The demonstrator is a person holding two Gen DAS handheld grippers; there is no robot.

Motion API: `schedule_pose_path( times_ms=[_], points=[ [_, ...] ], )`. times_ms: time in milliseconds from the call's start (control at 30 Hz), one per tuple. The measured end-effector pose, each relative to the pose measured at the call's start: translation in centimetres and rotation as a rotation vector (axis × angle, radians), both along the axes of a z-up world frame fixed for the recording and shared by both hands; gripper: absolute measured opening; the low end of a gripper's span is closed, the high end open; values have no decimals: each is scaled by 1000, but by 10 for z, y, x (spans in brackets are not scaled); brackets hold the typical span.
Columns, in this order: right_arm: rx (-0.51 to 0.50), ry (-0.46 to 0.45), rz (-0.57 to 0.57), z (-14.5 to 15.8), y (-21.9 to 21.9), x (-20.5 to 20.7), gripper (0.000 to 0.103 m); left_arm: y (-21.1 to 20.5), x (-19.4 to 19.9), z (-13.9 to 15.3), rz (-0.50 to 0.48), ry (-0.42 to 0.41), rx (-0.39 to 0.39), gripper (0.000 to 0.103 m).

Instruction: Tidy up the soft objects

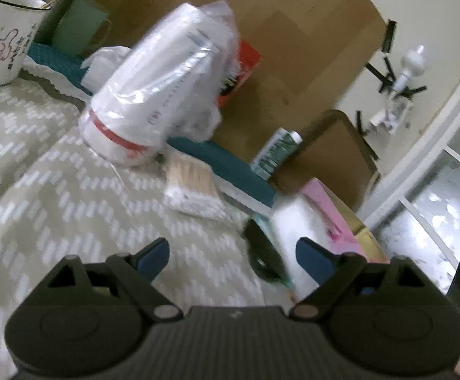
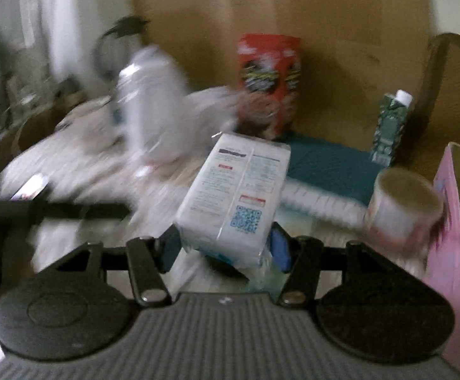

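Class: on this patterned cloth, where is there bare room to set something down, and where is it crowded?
Free: the patterned cloth between the mug, the bagged cup stack and the left gripper. Crowded: around the cotton swab packet and the pink box.

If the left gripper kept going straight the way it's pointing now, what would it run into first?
Probably the flat pack of cotton swabs lying on the patterned cloth, directly ahead of the open left gripper. Depth is hard to judge in this blurred view.

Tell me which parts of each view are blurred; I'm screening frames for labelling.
Left wrist view: the bagged cup stack and white pack are smeared, the mug fairly sharp. Right wrist view: the left side streaks heavily, yet the tissue pack in the right gripper stays readable.
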State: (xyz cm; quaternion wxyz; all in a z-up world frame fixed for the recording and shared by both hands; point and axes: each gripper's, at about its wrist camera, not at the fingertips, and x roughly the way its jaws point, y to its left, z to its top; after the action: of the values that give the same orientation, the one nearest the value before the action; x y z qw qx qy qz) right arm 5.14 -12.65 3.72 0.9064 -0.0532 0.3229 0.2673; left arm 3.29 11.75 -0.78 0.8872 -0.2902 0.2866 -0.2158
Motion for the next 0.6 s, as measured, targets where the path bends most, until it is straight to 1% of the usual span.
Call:
schedule_pose_path(
  times_ms=[67,133,200,267,367,400,467,500,533,567,600],
  points=[
    [-23,1,47,-9,5,-25,60,-5,-11,4,-41,7,-27,86],
    [-40,-19,89,-15,9,-38,61,-14,-19,9,-72,30,-26,82],
    [-43,-47,121,-18,16,-49,61,-24,-27,15,-90,47,2,80],
    [-24,-39,144,-20,21,-53,62,-33,-32,20,-102,68,39,78],
    [-6,-20,170,-25,22,-53,65,-46,-36,17,-105,139,116,67],
    [-9,-19,162,-27,22,-52,69,-48,-37,13,-104,161,133,60],
    [-4,-10,148,-29,19,-55,74,-52,-38,4,-113,191,136,53],
    [4,-7,138,-32,15,-58,72,-53,-41,4,-105,182,134,51],
    [14,-2,137,-34,13,-58,69,-56,-41,6,-106,184,141,51],
    [20,-8,129,-34,11,-61,62,-60,-40,10,-110,180,140,50],
    [23,-18,125,-33,10,-64,61,-64,-40,15,-114,169,136,50]
  ],
)
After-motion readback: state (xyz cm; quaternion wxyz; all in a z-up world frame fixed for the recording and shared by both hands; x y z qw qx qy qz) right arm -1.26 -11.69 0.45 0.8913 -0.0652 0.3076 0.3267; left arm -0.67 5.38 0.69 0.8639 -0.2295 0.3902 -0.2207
